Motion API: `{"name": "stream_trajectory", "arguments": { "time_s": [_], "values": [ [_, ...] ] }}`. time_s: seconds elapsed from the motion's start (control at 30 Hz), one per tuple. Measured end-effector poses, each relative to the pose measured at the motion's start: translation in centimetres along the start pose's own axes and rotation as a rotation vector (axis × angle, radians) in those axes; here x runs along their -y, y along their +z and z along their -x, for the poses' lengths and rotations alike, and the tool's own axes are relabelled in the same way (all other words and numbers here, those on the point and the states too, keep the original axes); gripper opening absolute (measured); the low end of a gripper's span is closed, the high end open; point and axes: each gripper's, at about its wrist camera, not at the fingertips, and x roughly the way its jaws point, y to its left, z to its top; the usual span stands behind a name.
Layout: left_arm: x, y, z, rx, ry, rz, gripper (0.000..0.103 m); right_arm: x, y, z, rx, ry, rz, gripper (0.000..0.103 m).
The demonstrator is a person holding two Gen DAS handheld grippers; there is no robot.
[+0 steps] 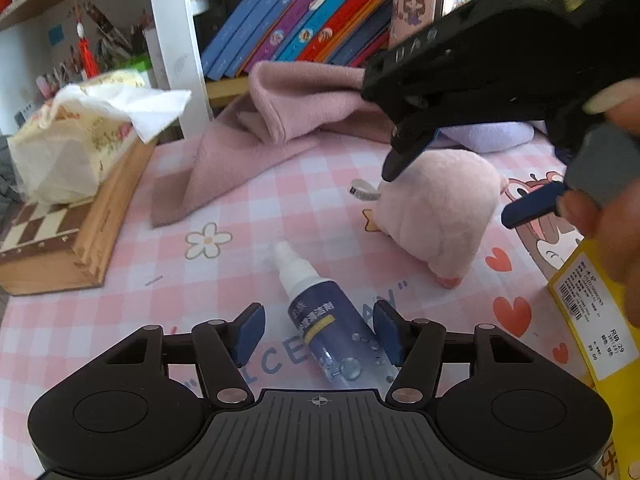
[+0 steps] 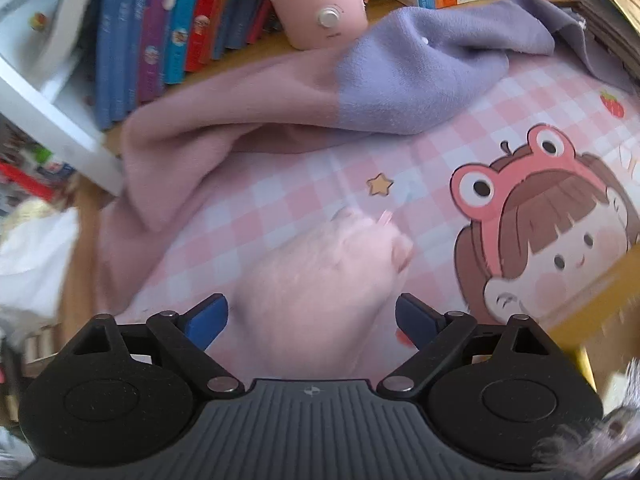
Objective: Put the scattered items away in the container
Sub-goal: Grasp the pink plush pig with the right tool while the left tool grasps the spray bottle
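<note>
A blue spray bottle (image 1: 320, 312) with a white cap lies on the pink checked mat, its body between the open fingers of my left gripper (image 1: 320, 332). A pink plush toy (image 1: 436, 212) sits on the mat to the right of it. My right gripper (image 1: 460, 188) hangs over the plush with its jaws wide apart. In the right wrist view the plush (image 2: 320, 288) lies between the open blue fingers of the right gripper (image 2: 312, 322), not pinched. A yellow container (image 1: 600, 328) shows at the right edge.
A wooden chess box (image 1: 68, 236) with a tissue pack (image 1: 68, 140) on it stands at the left. A pink and purple cloth (image 2: 280, 120) lies at the back under a shelf of books (image 1: 304, 12). A pink bottle (image 2: 320, 0) stands on the shelf.
</note>
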Motion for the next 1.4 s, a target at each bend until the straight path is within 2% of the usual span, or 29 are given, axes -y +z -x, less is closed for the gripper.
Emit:
{"name": "stream_trajectory", "arguments": {
  "time_s": [0.13, 0.2, 0.37, 0.5, 0.53, 0.67, 1.03, 1.2, 1.4],
  "values": [
    [-0.6, -0.2, -0.5, -0.027, -0.026, 0.013, 0.052, -0.2, 0.7, -1.4, -0.017, 0.006, 0.008, 0.091],
    [-0.9, -0.4, -0.5, -0.029, -0.023, 0.022, 0.045, -0.2, 0.7, -1.9, -0.021, 0.007, 0.016, 0.09],
    [-1.2, -0.5, -0.4, -0.023, -0.016, 0.015, 0.036, -0.3, 0.5, -3.1, -0.048, 0.016, 0.04, 0.088],
    [-1.8, -0.5, -0.3, -0.031, -0.021, 0.023, 0.031, -1.5, -0.1, -3.0, -0.016, -0.008, 0.16, 0.076],
    [-2.2, -0.5, -0.1, -0.041, -0.024, 0.053, 0.031, -1.6, -0.2, -2.7, -0.014, -0.002, 0.161, 0.072],
    [-3.8, -1.0, 1.3, -0.041, -0.039, 0.155, 0.031, -1.5, -1.3, -0.5, 0.004, 0.045, 0.194, 0.07],
    [-5.3, -3.8, 6.6, 0.018, -0.074, 0.247, 0.031, -1.9, -6.3, 5.5, 0.044, 0.121, 0.301, 0.071],
    [-5.7, -5.0, 9.1, 0.039, -0.142, 0.311, 0.031, -1.5, -8.5, 8.6, 0.091, 0.144, 0.333, 0.071],
    [-5.4, -6.9, 13.4, 0.083, -0.183, 0.323, 0.031, -0.3, -11.4, 12.5, 0.153, 0.173, 0.376, 0.071]
  ]
}}
